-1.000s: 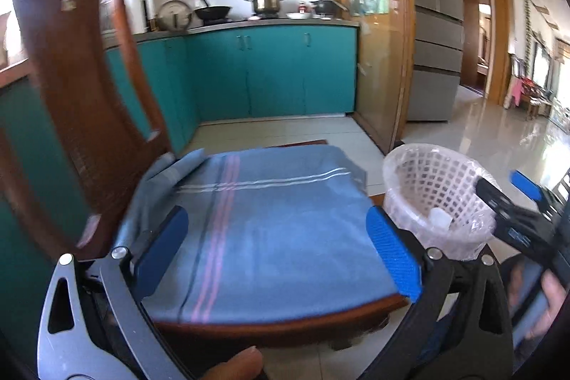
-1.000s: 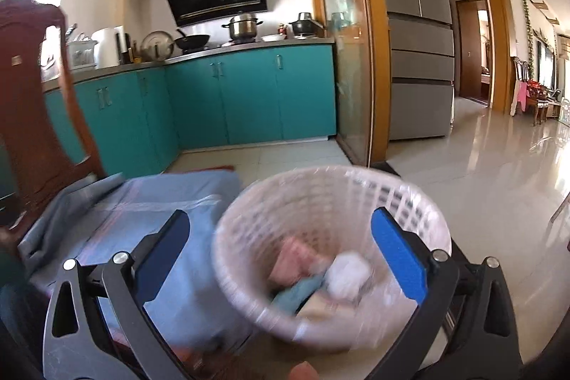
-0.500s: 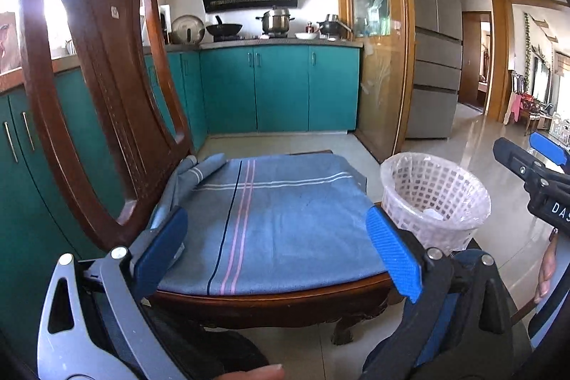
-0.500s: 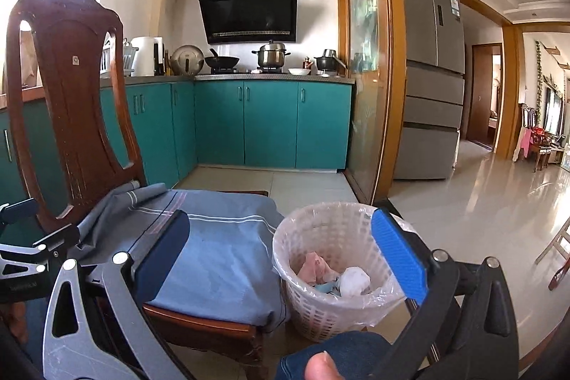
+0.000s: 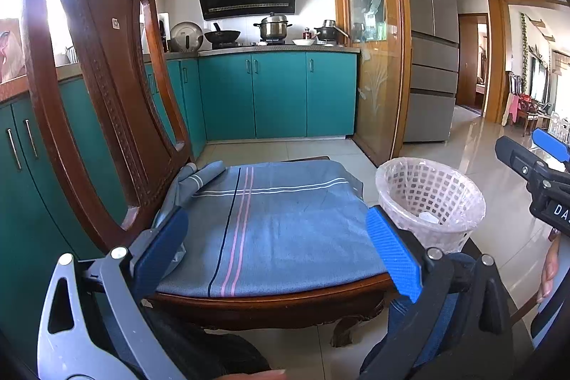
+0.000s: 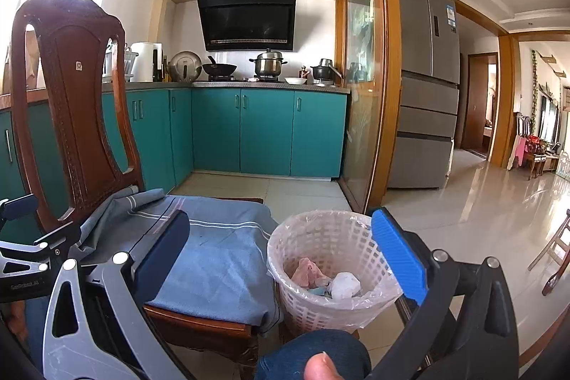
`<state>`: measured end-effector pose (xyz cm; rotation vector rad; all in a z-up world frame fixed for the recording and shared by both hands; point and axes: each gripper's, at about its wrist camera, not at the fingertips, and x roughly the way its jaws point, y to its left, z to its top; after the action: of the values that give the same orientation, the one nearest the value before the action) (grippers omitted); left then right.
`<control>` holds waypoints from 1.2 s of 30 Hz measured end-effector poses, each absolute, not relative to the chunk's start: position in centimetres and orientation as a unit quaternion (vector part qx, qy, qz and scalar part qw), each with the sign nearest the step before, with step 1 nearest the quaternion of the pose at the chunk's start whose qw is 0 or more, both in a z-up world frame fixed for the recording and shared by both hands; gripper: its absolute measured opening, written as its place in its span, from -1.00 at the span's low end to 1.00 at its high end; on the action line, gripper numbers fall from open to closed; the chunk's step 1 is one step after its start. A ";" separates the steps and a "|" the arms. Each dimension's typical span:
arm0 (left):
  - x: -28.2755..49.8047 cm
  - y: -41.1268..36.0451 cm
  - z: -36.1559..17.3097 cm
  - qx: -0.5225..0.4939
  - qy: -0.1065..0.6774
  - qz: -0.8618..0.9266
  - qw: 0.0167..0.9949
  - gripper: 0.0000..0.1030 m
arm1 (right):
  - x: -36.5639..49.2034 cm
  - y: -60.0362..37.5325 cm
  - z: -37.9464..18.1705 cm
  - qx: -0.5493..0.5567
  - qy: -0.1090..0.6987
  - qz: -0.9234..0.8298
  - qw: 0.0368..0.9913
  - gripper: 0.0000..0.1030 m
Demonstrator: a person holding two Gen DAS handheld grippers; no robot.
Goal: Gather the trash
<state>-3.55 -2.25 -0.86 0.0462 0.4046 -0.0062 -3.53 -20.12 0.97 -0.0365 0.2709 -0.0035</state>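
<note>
Right wrist view is showing the trash [image 6: 326,278], crumpled pink and white pieces, lying inside the white basket [image 6: 285,276] just beside the chair [image 6: 67,102]. It is looking light and soft, easy to pinch anywhere. Right gripper [image 6: 278,259] and left gripper [image 5: 278,248] are both standing wide apart, empty. The cloth [image 5: 270,223] is lying bare, and the floor is giving free room on the right.

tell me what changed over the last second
Both grippers pulled up and back: the right gripper left its spot just over the basket, and the left gripper backed off the chair. Both stayed open and empty. The basket, its trash and the cloth stayed put.
</note>
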 end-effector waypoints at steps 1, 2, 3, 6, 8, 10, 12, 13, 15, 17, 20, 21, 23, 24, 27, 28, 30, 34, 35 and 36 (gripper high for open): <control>-3.5 -2.2 -0.9 0.023 0.201 -0.004 0.979 0.94 | -3.6 -20.1 0.9 -0.018 0.134 -0.002 0.991 0.93; -3.6 -2.2 -0.9 0.022 0.201 -0.003 0.979 0.94 | -3.6 -20.0 1.0 -0.019 0.134 -0.001 0.991 0.93; -3.7 -2.2 -0.9 0.022 0.202 -0.002 0.979 0.94 | -3.6 -19.9 0.9 -0.019 0.134 -0.001 0.991 0.93; -3.7 -2.1 -0.9 0.020 0.204 -0.001 0.979 0.94 | -3.6 -19.8 1.0 -0.020 0.135 -0.001 0.991 0.93; -3.6 -2.0 -0.9 0.019 0.206 0.000 0.978 0.94 | -3.6 -19.8 1.0 -0.020 0.135 -0.001 0.991 0.93; -3.6 -1.9 -0.9 0.018 0.207 0.000 0.978 0.94 | -3.6 -19.7 1.0 -0.020 0.135 0.000 0.991 0.93; -3.4 -1.8 -0.8 0.017 0.209 0.000 0.978 0.94 | -3.5 -19.7 1.0 -0.020 0.135 0.000 0.991 0.93; -3.4 -1.8 -0.9 0.017 0.210 -0.001 0.978 0.94 | -3.5 -19.7 1.0 -0.020 0.135 0.000 0.991 0.93; -3.3 -1.7 -0.9 0.016 0.211 0.000 0.977 0.94 | -3.5 -19.7 1.0 -0.020 0.136 0.000 0.991 0.94; -3.3 -1.7 -0.9 0.016 0.211 0.000 0.977 0.94 | -3.6 -19.7 1.0 -0.020 0.135 0.000 0.991 0.93; -3.3 -1.7 -1.0 0.016 0.213 0.000 0.977 0.94 | -3.5 -19.6 1.0 -0.021 0.136 0.000 0.990 0.93; -3.2 -1.7 -1.0 0.016 0.213 0.000 0.977 0.94 | -3.5 -19.6 0.9 -0.022 0.137 0.001 0.990 0.93; -3.2 -1.7 -1.0 0.016 0.214 0.000 0.977 0.94 | -3.4 -19.6 0.9 -0.022 0.137 0.001 0.990 0.94; -3.2 -1.7 -1.0 0.016 0.214 -0.001 0.977 0.94 | -3.3 -19.6 0.9 -0.023 0.138 0.001 0.990 0.94; -3.2 -1.7 -1.0 0.016 0.215 0.000 0.977 0.94 | -3.1 -19.6 0.8 -0.022 0.140 0.002 0.990 0.93; -3.2 -1.7 -1.0 0.016 0.215 0.000 0.976 0.94 | -3.1 -19.6 0.8 -0.021 0.140 0.002 0.990 0.93; -3.2 -1.8 -1.1 0.017 0.217 0.000 0.976 0.94 | -3.1 -19.6 0.8 -0.022 0.140 0.001 0.990 0.93; -3.1 -1.8 -1.2 0.019 0.218 -0.003 0.976 0.94 | -3.1 -19.7 0.8 -0.021 0.140 0.002 0.990 0.93; -3.1 -1.9 -1.2 0.019 0.218 -0.003 0.976 0.94 | -3.1 -19.7 0.7 -0.021 0.140 0.002 0.990 0.93; -3.1 -1.9 -1.2 0.020 0.218 -0.003 0.976 0.94 | -3.0 -19.7 0.7 -0.021 0.141 0.002 0.990 0.93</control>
<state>-3.13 -1.93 -1.20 0.0397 0.4400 -0.0063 -2.99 -19.67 0.67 -0.0420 0.2829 0.0039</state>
